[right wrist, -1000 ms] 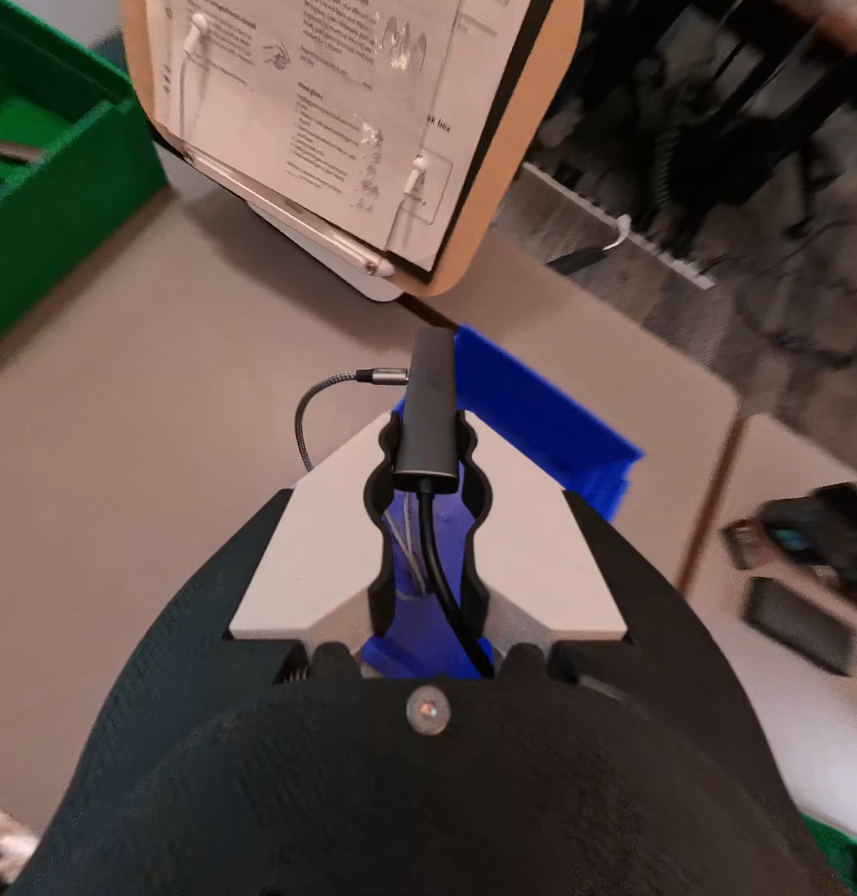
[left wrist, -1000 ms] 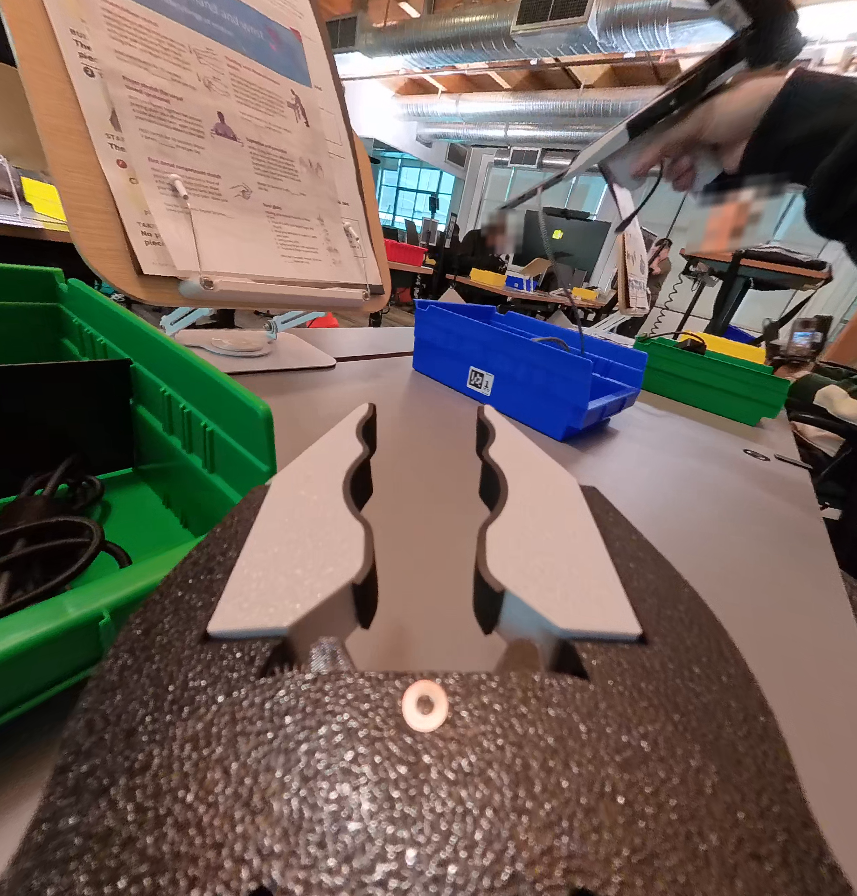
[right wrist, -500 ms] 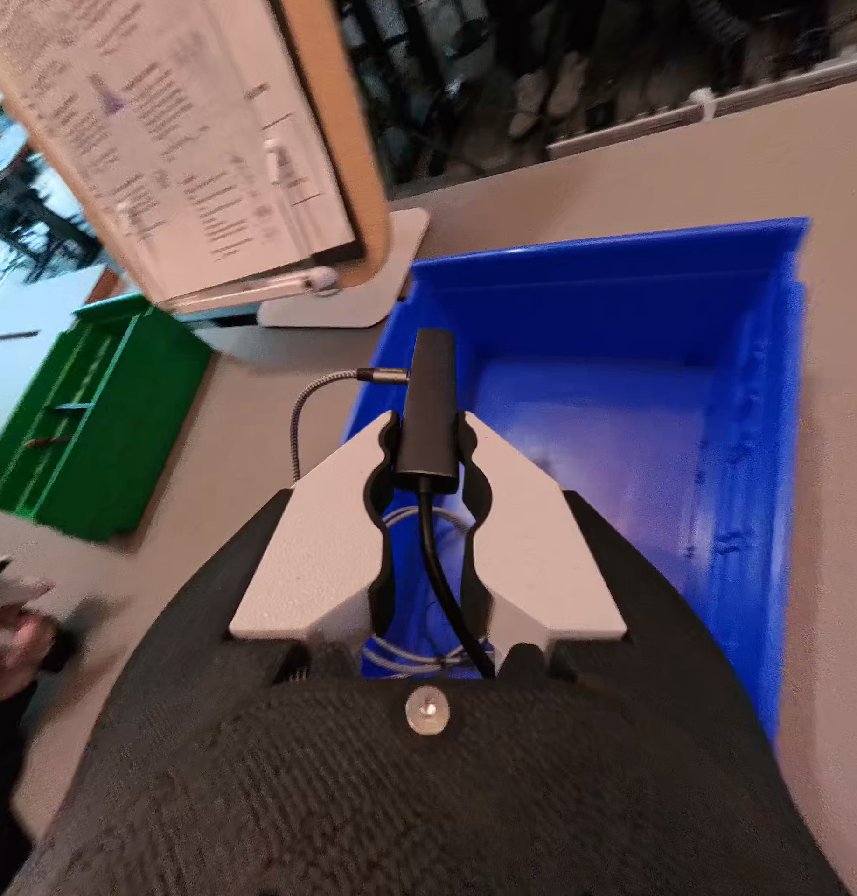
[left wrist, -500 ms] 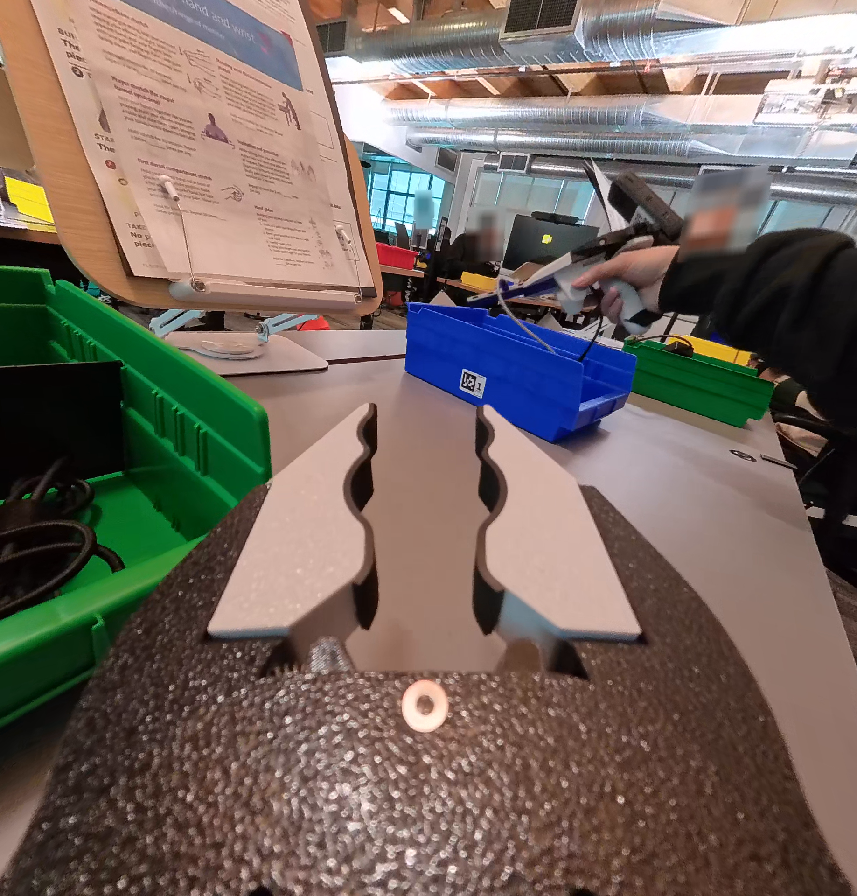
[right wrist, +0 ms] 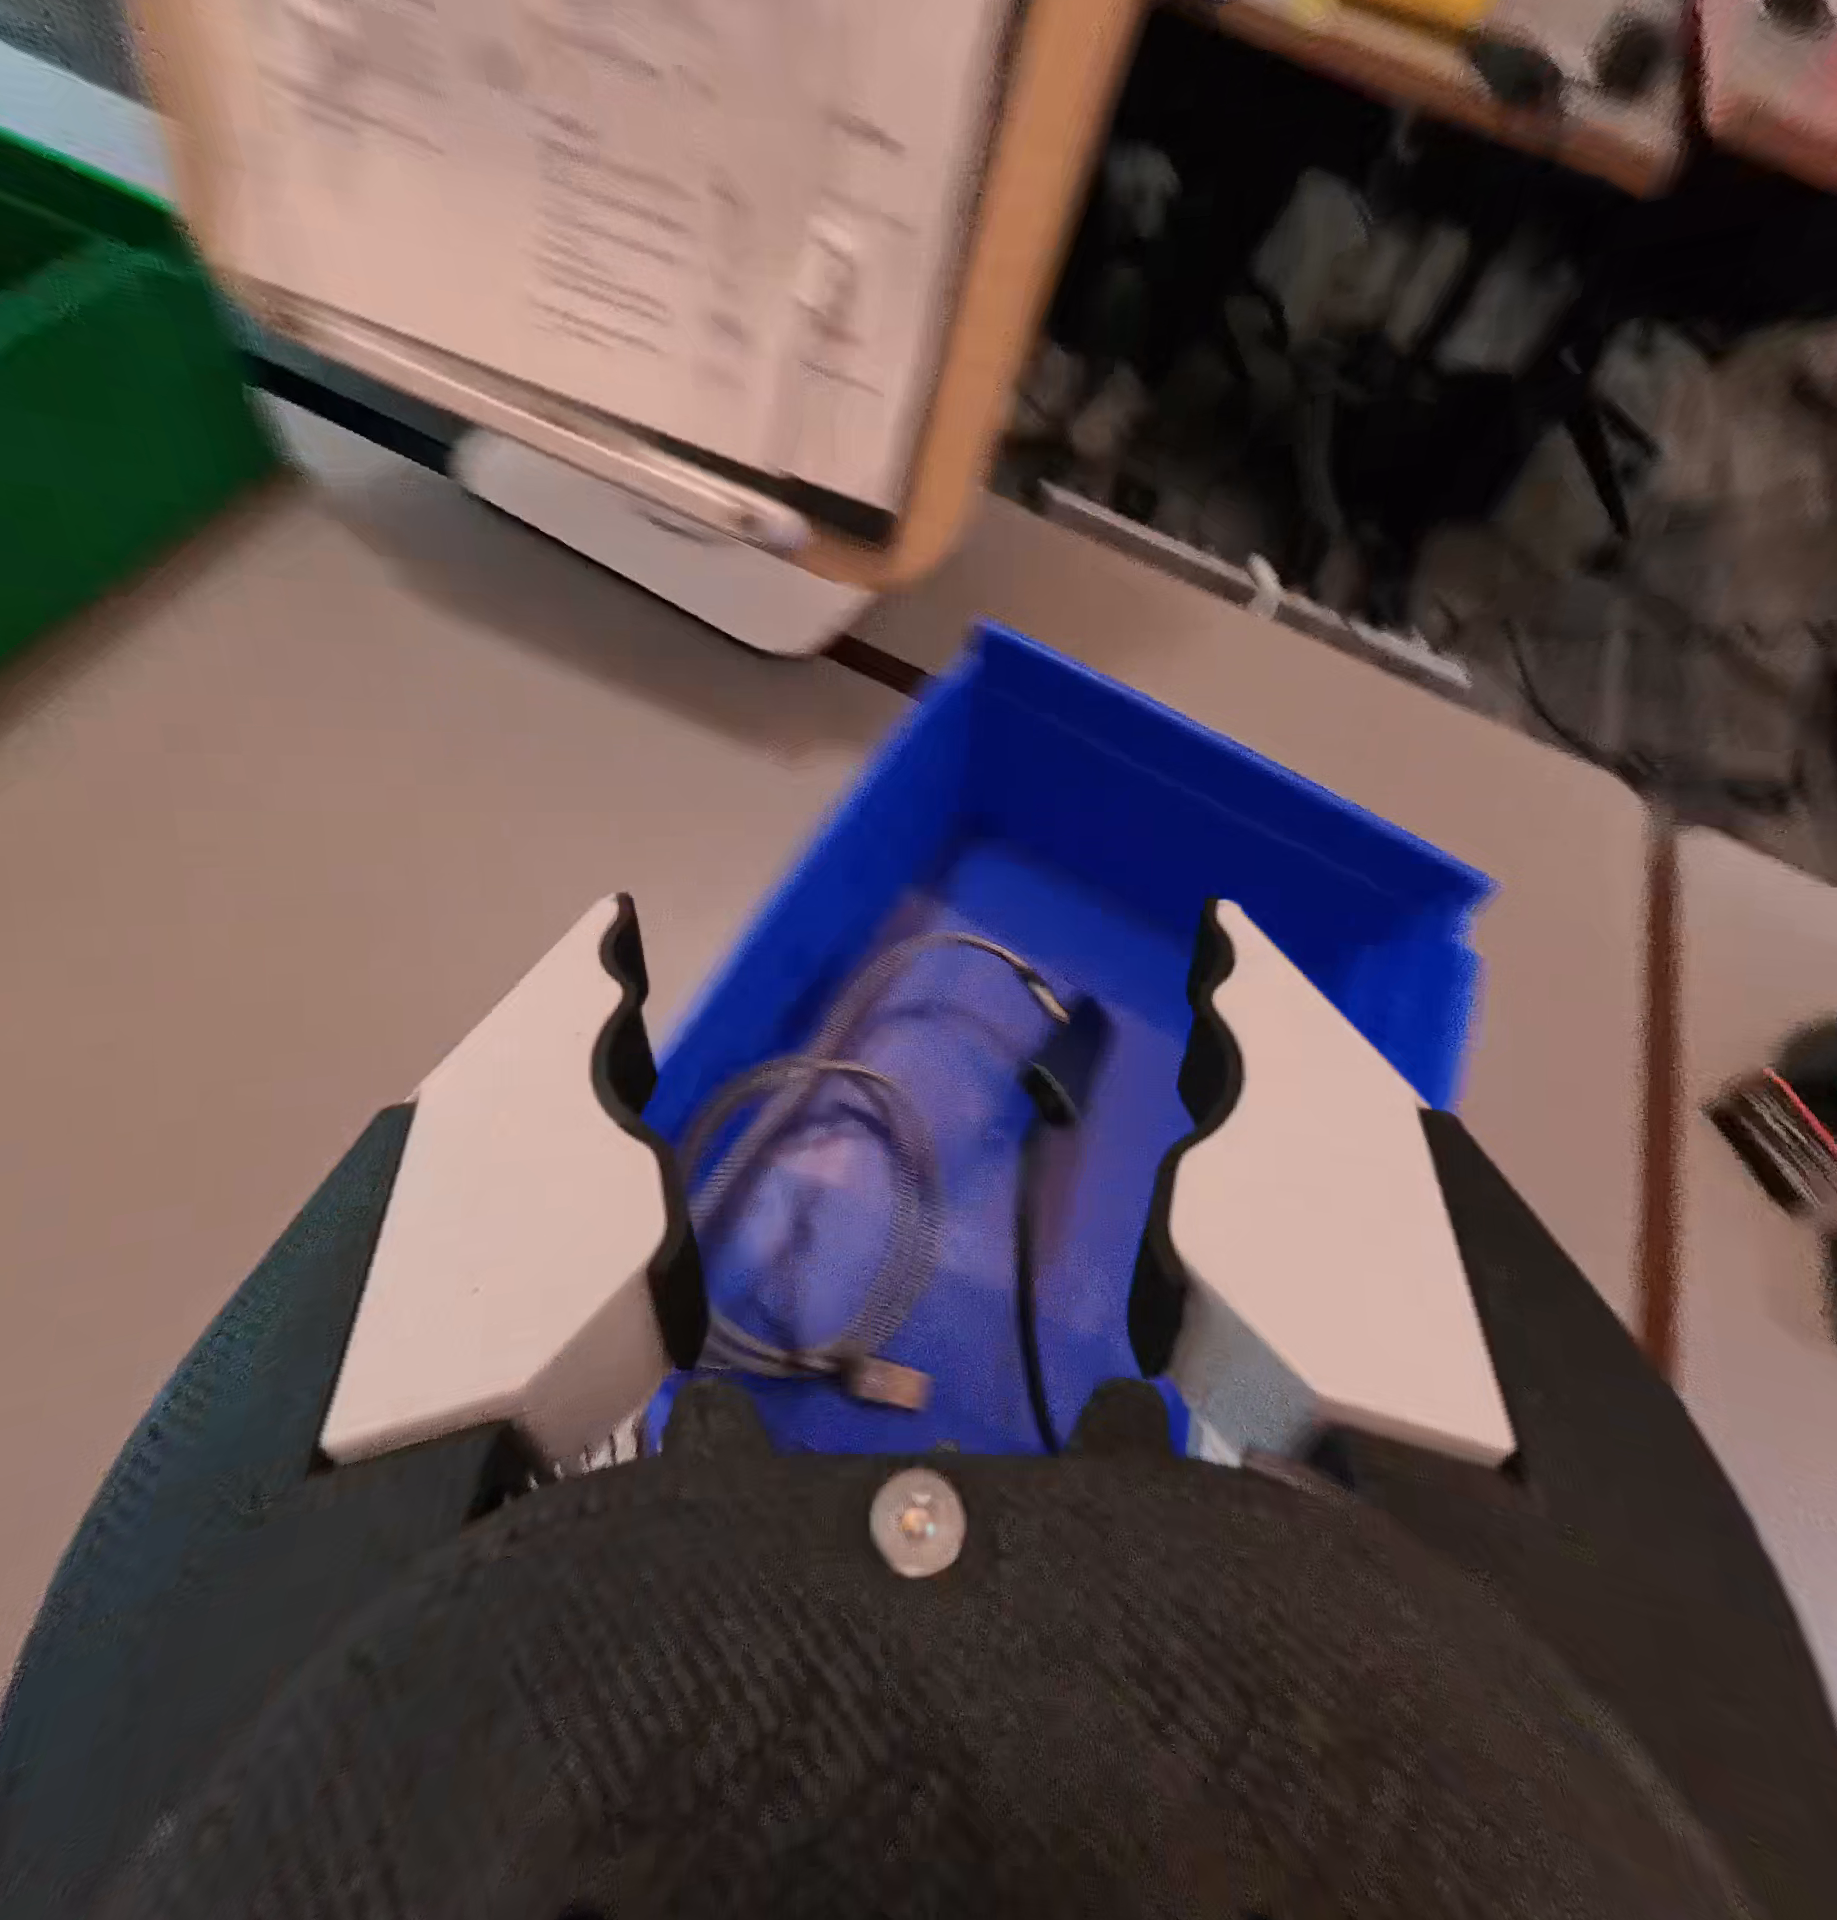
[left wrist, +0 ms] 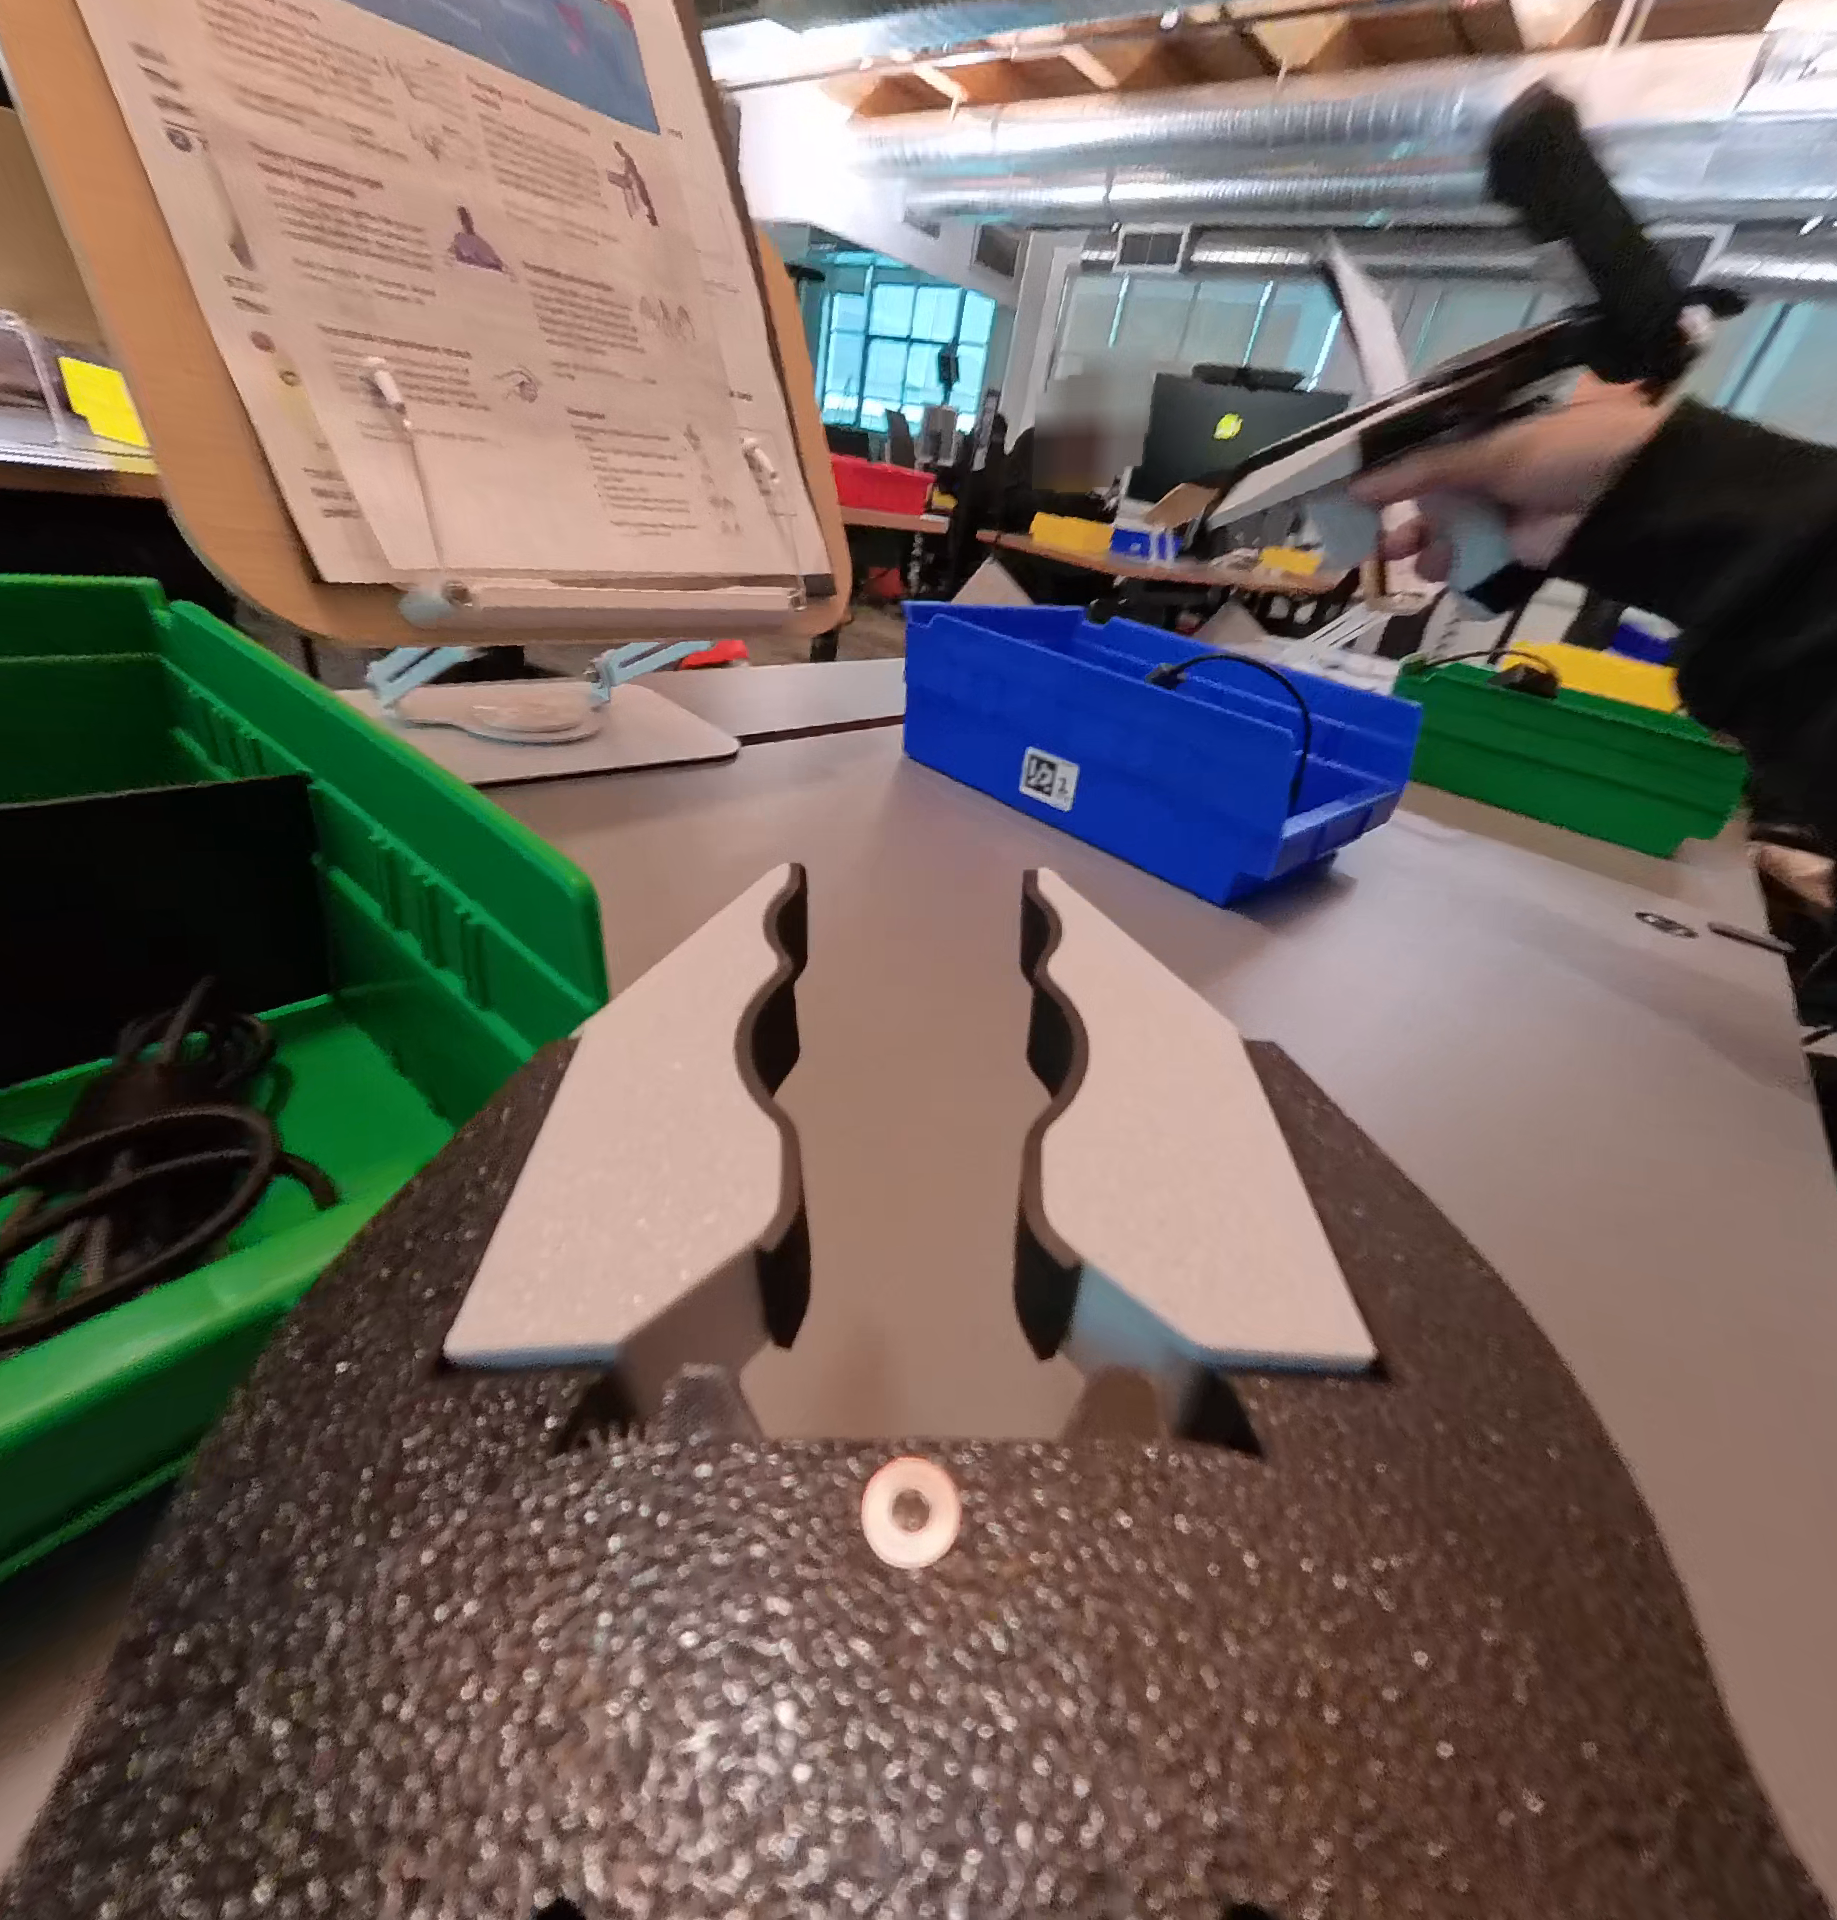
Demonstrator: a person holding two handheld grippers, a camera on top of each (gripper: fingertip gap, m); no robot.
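My right gripper (right wrist: 919, 914) is open wide and empty, held above the blue bin (right wrist: 1205, 821). A dark adapter (right wrist: 1075, 1049) with a black lead and a coiled grey braided cable (right wrist: 820, 1164) lies in the bin below it. My left gripper (left wrist: 909, 894) is open and empty, low over the grey table (left wrist: 1413, 1039), next to a green bin (left wrist: 426, 883) that holds tangled black cables (left wrist: 114, 1153). In the left wrist view the blue bin (left wrist: 1122, 748) stands farther back, with a black lead arching over its rim and the right gripper (left wrist: 1413, 416) in a hand above it.
A wooden document stand (left wrist: 457, 312) with a printed sheet stands at the back of the table, also in the right wrist view (right wrist: 633, 239). Another green bin (left wrist: 1568, 758) sits at the far right. Small dark items (right wrist: 1797, 1132) lie at the table's right.
My right gripper opened and let go of the dark adapter, which now lies in the blue bin. The right gripper rose above the bin. My left gripper stayed put.
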